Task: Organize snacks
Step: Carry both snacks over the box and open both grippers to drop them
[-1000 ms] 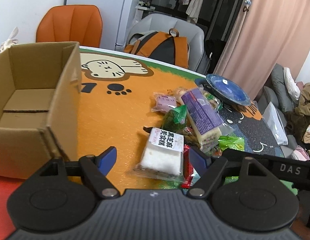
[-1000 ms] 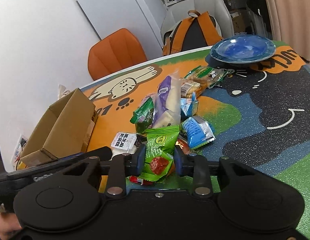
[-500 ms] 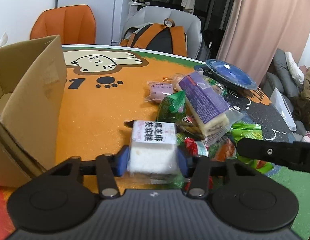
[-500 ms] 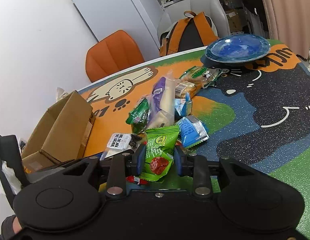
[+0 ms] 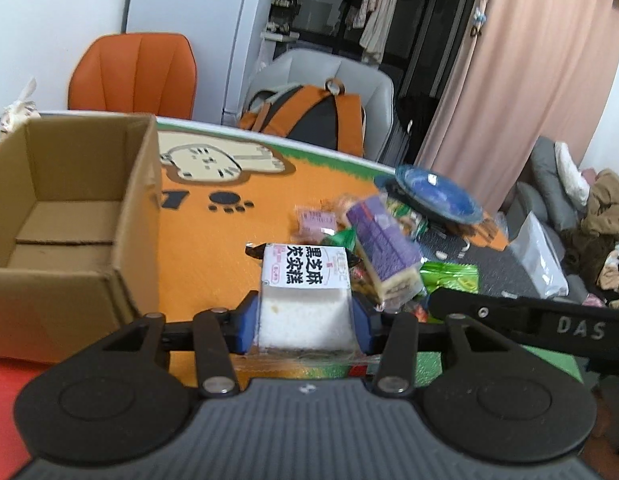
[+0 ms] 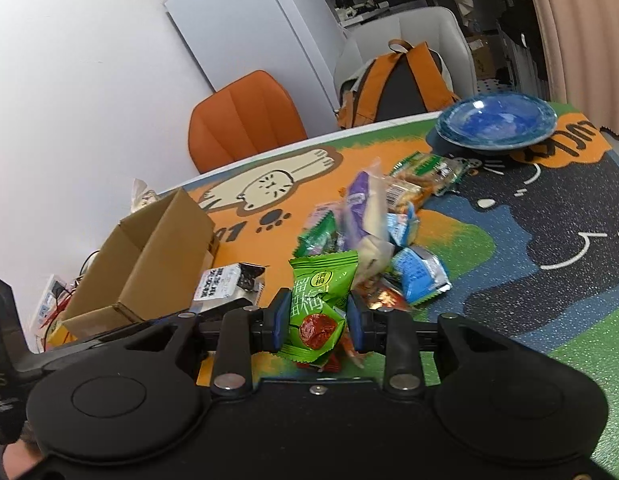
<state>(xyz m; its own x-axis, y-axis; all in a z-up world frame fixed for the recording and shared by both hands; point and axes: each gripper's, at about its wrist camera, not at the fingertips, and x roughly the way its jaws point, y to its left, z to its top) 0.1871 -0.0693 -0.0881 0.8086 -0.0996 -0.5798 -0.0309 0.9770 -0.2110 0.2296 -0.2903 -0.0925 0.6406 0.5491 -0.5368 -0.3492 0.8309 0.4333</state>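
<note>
My left gripper (image 5: 305,326) is shut on a white cake pack with a black-lettered label (image 5: 305,300), lifted a little off the mat. An open cardboard box (image 5: 69,216) stands just to its left, with nothing visible inside. My right gripper (image 6: 318,320) is shut on a green plum-candy packet (image 6: 319,300), raised over the snack pile (image 6: 373,232). The pile holds a purple-wrapped cake (image 5: 383,248), green and blue packets and a biscuit pack. In the right wrist view the white cake pack (image 6: 229,284) and the box (image 6: 145,256) lie to the left.
A blue plate (image 6: 497,122) sits at the far right of the cartoon cat mat (image 5: 213,240). An orange chair (image 5: 135,76) and a grey chair with an orange backpack (image 5: 309,116) stand behind the table. The right gripper's black body (image 5: 529,324) crosses the left view.
My left gripper closed on the white cake pack and lifted it slightly; it stood open behind the pack a second ago. The right gripper kept holding the green packet, almost still.
</note>
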